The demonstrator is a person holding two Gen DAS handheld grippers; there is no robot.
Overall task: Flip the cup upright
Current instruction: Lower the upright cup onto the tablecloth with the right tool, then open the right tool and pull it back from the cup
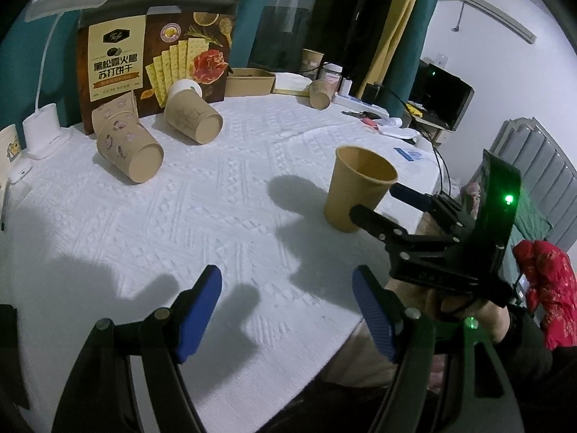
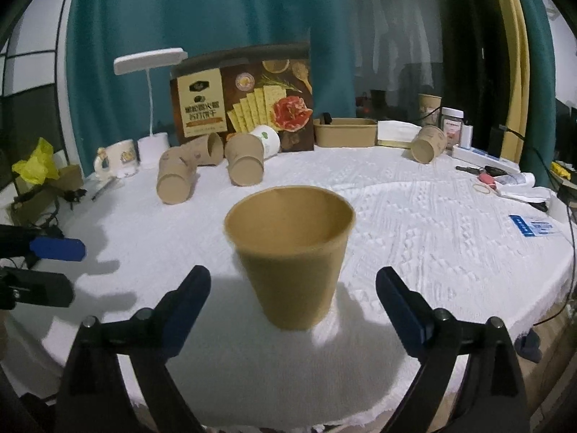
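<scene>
A plain brown paper cup (image 2: 292, 256) stands upright, mouth up, on the white table cloth (image 2: 414, 216). My right gripper (image 2: 292, 281) is open, with a blue-padded finger on each side of the cup and a gap to both walls. In the left wrist view the cup (image 1: 359, 187) stands at the right, with the right gripper (image 1: 373, 200) at its lower side. My left gripper (image 1: 286, 285) is open and empty over bare cloth, left of the cup.
Several brown paper cups lie on their sides at the back left (image 2: 176, 176) (image 2: 245, 164) and one at the back right (image 2: 427, 144). Behind them stand a cracker box (image 2: 241, 99), a white desk lamp (image 2: 151, 108), a mug (image 2: 117, 157) and a brown tray (image 2: 344, 131). Cables and small items lie at the right edge.
</scene>
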